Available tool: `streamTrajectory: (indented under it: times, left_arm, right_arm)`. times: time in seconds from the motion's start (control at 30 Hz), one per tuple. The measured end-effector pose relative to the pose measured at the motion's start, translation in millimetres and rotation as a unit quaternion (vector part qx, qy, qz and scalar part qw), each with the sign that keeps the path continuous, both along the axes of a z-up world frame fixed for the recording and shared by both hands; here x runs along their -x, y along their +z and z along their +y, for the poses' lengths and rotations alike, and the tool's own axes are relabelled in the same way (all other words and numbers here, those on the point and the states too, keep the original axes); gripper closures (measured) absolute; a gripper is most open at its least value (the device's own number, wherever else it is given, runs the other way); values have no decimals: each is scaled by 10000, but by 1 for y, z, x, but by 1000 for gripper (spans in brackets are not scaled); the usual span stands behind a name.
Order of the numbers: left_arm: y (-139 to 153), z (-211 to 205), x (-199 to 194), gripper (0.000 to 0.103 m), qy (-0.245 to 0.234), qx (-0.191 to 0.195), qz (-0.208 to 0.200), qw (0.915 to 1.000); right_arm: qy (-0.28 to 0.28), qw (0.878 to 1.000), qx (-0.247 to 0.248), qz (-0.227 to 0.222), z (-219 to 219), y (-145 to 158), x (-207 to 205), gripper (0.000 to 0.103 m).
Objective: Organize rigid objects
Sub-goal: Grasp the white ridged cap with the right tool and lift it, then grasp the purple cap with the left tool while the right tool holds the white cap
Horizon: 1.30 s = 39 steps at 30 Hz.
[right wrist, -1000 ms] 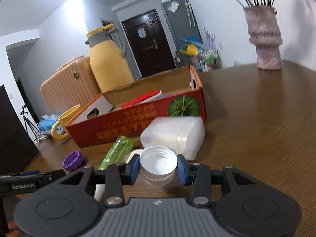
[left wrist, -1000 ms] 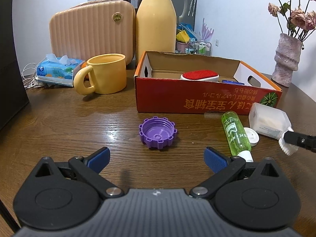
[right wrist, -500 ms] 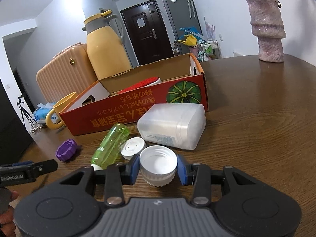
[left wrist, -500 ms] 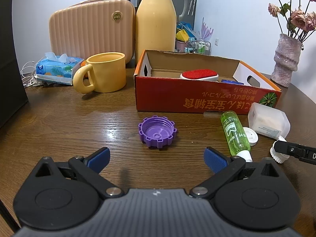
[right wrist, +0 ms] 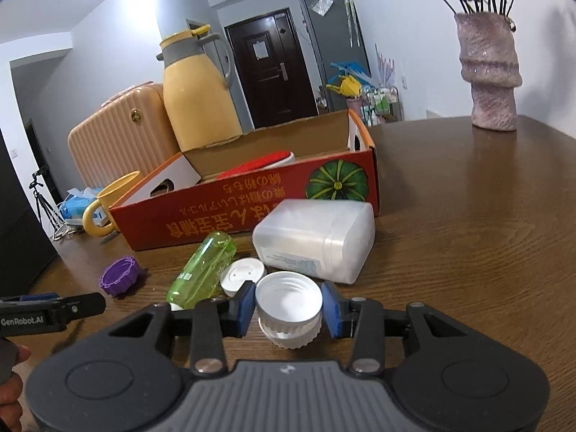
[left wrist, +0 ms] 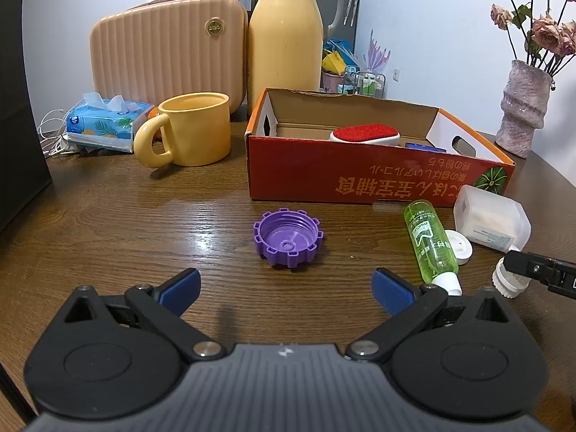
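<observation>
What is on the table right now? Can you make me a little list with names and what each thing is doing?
right gripper: jaws shut on the white cap
left gripper: jaws wide open, holding nothing
purple cap: on the table, open side up, ahead of the left gripper
green bottle: lying on its side
white lid: flat beside the green bottle
clear container: lying on its side by the box
red box: open, red brush inside
yellow mug: upright

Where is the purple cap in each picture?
Left wrist view: the purple cap sits mid-frame on the table, just ahead of the open left gripper.
Right wrist view: the cap lies low on the left side.
Shared landmark: the red box stands behind it in both.
</observation>
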<state>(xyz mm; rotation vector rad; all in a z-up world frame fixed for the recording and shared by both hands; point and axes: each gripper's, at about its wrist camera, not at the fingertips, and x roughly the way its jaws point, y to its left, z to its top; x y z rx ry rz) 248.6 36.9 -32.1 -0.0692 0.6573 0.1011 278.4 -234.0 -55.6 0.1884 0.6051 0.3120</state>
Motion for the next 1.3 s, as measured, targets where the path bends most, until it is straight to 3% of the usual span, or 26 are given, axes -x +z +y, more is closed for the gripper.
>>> streamTrajectory:
  times: [0.37,0.73,0.83,0.9,1.3]
  left_arm:
    - [-1,0,-5,0,-23,-74,1,10000]
    - [-13,13,-50,2,96,-6,160,9998]
    - [-16,11,-59,20,48,-74,177,9998]
    - [-18,9,-65,48,-54,-30,236,9997]
    - [-2,2,-46,49,-215,-28,-221,9995]
  right_arm:
    - [-136,9994,-95,-289,-6,7,5,64]
    - [-239,9987,-53,-452,-8,10,9,64]
    - [-240,9987,-44,-456,-7,11,9,64]
    - [-244,9987,-43,-453,-7,10,9,64]
    - [-225,9986,-15,-483,-8,10,10,64]
